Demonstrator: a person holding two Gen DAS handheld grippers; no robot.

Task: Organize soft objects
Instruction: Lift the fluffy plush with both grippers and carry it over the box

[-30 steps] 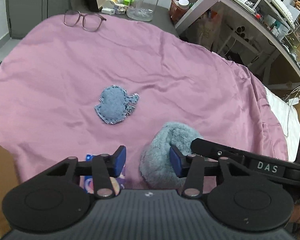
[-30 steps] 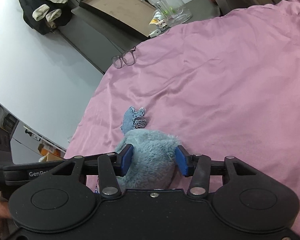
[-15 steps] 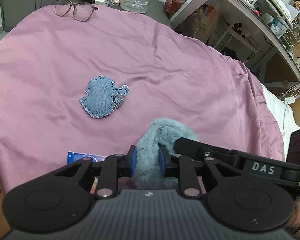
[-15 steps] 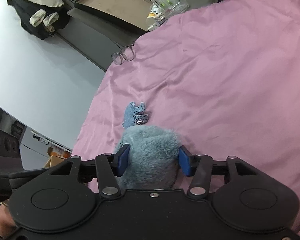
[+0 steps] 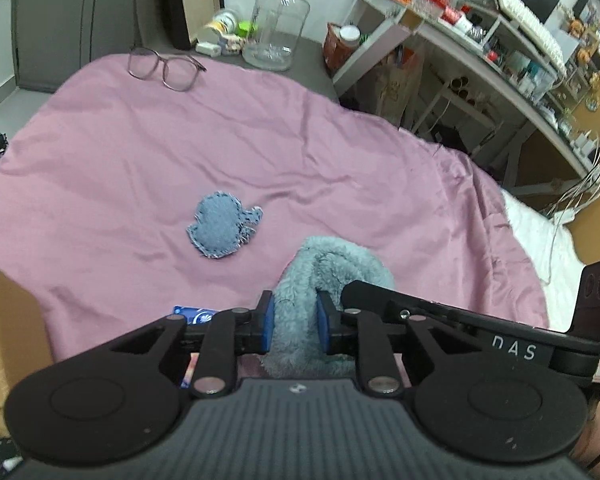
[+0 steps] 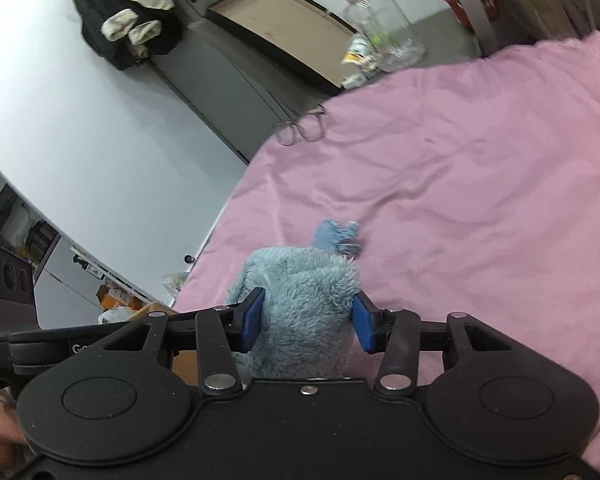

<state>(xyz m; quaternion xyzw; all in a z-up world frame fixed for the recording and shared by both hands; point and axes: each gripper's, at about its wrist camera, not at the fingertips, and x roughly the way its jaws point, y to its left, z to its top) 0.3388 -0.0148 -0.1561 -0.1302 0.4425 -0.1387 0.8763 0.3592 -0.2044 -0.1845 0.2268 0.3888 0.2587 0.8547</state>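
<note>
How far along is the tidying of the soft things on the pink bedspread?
Nothing looks put away yet. In hand: the fluffy grey-blue plush cloth, pinched by the left tool and clamped by the right tool. Left: the flat denim-blue fabric patch, lying loose on the pink bedspread.

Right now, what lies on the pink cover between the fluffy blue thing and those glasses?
In the left wrist view, a small denim patch lies between the fluffy blue sock and the glasses; otherwise bare pink cover.
</note>
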